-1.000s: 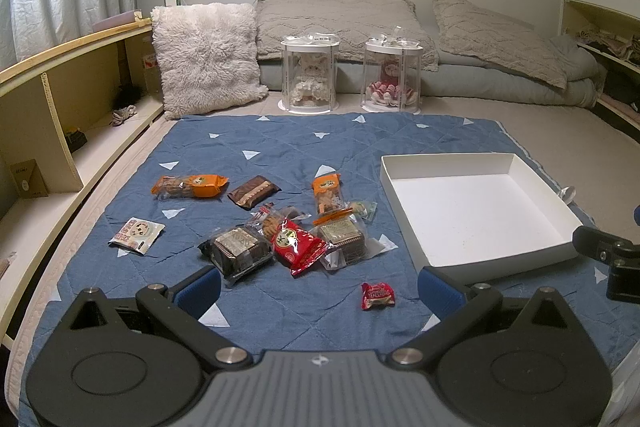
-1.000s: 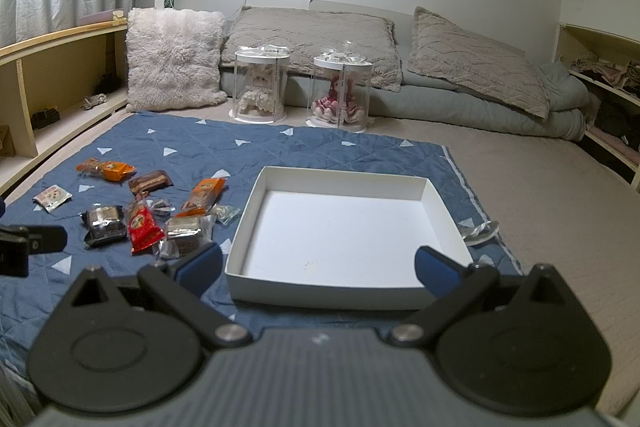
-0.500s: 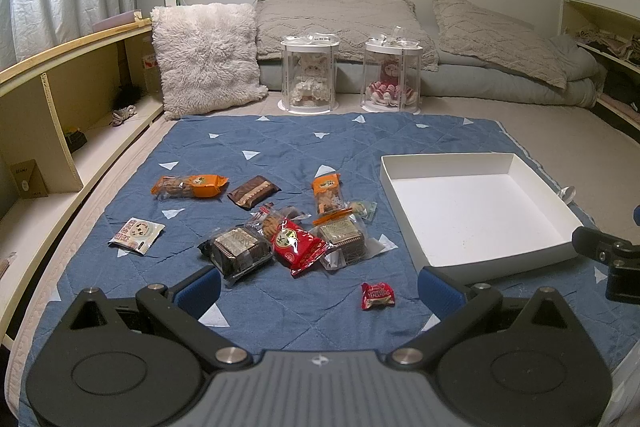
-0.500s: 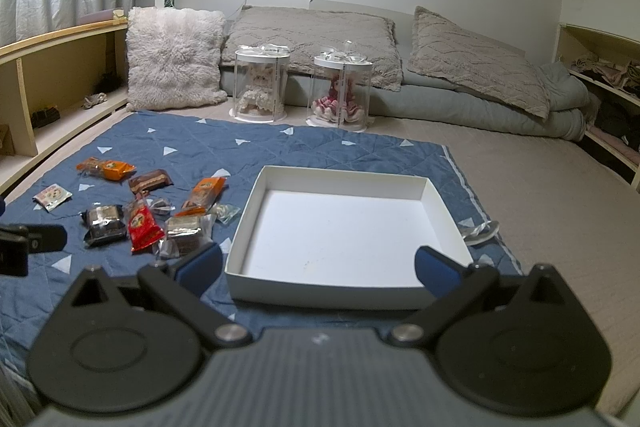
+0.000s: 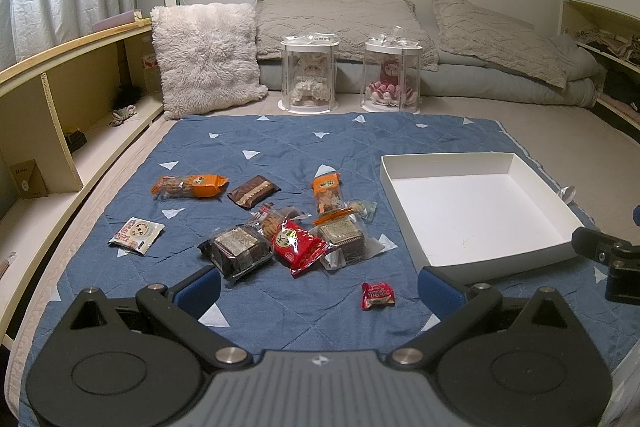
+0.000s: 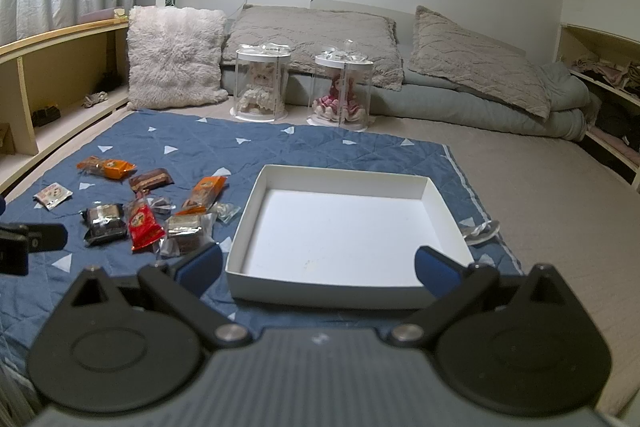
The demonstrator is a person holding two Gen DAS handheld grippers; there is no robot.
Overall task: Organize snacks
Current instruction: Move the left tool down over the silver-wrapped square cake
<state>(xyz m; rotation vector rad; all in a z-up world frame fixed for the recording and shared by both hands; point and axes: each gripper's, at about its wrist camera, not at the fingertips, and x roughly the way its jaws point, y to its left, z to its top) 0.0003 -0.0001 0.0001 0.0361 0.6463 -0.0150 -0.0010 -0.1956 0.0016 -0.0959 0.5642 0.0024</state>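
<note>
Blue quilted mat (image 5: 280, 151) covers the floor area; everything relevant sits on it. No visible change across the last 1 s: both views match the earlier frames, no packet displaced, neither gripper advanced. Judgement: task not yet started, rig holding at a start pose.

White box (image 5: 516, 171) lies on the mat's right half, open side up, nothing in it. In the right wrist view it sits directly ahead, its near wall (image 6: 320, 287) just beyond the fingertips.

Snacks, largest first: dark brownie pack (image 5: 236, 251) and clear-wrapped cake square (image 5: 342, 237) flank the red packet (image 5: 296, 245), which overlaps both. Orange cookie pack (image 5: 188, 185) lies apart to the far left; a second orange pack (image 5: 328, 189) stands behind the cluster; brown bar (image 5: 253, 190) between those 2. White cookie sachet (image 5: 136, 233) is alone at the left edge. Small red candy (image 5: 378, 294) lies nearest the left tongs, apart from the pile.

Left gripper (image 5: 320, 285): blue pads spread wide, nothing between them, hovering above the mat. Right gripper (image 6: 318, 267): likewise spread wide, carrying nothing, aimed over the box.

Judgement: all snacks remain outside the box; the small red candy is the easiest first pick for the left tongs.
</note>
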